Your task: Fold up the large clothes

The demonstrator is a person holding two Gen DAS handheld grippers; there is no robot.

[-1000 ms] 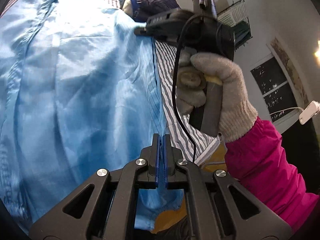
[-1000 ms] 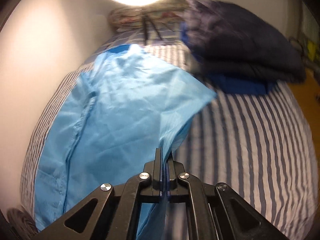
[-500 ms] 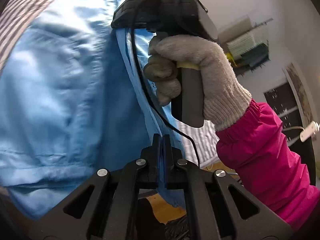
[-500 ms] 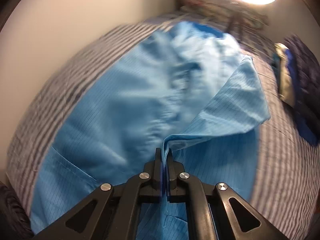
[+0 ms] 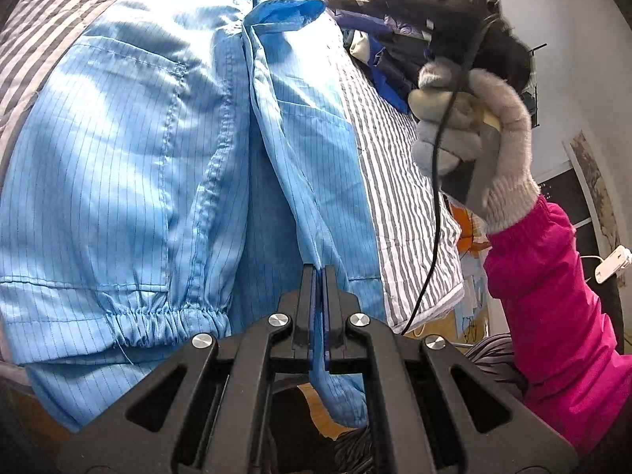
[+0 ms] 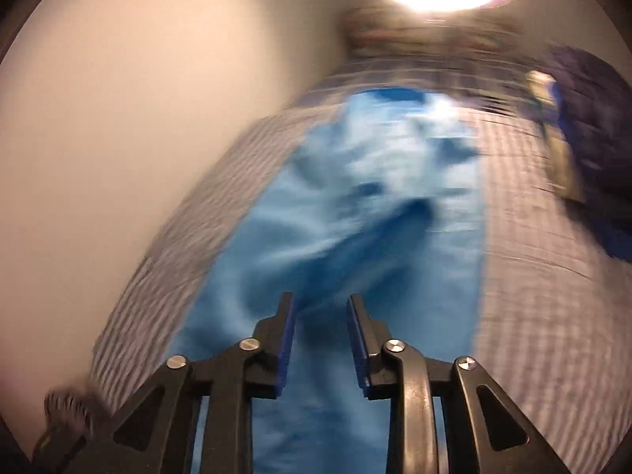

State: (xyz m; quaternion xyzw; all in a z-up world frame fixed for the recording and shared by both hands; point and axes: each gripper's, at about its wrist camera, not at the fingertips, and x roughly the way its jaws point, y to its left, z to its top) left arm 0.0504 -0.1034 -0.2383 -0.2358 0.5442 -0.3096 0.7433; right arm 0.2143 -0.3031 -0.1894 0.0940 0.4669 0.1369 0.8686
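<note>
One risk I see: left gripper (image 5: 320, 272) clamped on the blue garment (image 5: 118, 166), right gripper (image 6: 320, 308) just parted, apparently empty through the blur, so the fold may slump on the bed (image 5: 399, 197).

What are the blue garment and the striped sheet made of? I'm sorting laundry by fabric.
Garment: thin, smooth woven cloth, probably synthetic; it has a slight sheen, fine dark pinstripes, stitched seams and a gathered elastic cuff. Sheet: matte woven cloth, likely cotton or a blend; grey and white stripes with no shine. Neither fibre is certain by look alone.
</note>
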